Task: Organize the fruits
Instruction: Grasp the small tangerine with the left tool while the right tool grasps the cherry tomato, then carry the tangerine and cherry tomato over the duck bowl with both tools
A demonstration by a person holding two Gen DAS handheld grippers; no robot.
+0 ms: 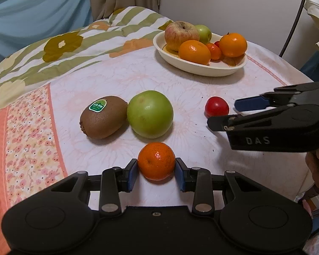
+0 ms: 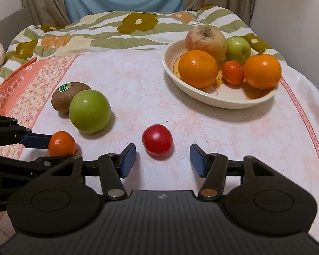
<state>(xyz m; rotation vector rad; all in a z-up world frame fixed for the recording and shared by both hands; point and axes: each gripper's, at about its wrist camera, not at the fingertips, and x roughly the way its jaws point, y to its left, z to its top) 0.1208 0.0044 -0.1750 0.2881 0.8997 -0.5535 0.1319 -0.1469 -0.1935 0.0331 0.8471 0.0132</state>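
Note:
My left gripper (image 1: pixel 156 173) is closed on a small mandarin (image 1: pixel 156 161) that rests on the cloth; both blue pads touch its sides. The mandarin also shows in the right wrist view (image 2: pixel 61 143). My right gripper (image 2: pixel 162 160) is open, its fingers either side of and just short of a small red fruit (image 2: pixel 157 139), which also shows in the left wrist view (image 1: pixel 216 106). A kiwi (image 1: pixel 103 116) and a green apple (image 1: pixel 150 114) lie touching beyond the mandarin. A cream bowl (image 1: pixel 202 68) at the far right holds several fruits.
The table carries a pink floral cloth (image 2: pixel 138 89). A green and white flowered quilt (image 1: pixel 63 48) lies bunched along the far and left side. The table edge curves away at the right (image 2: pixel 316 127). A wall stands behind the bowl.

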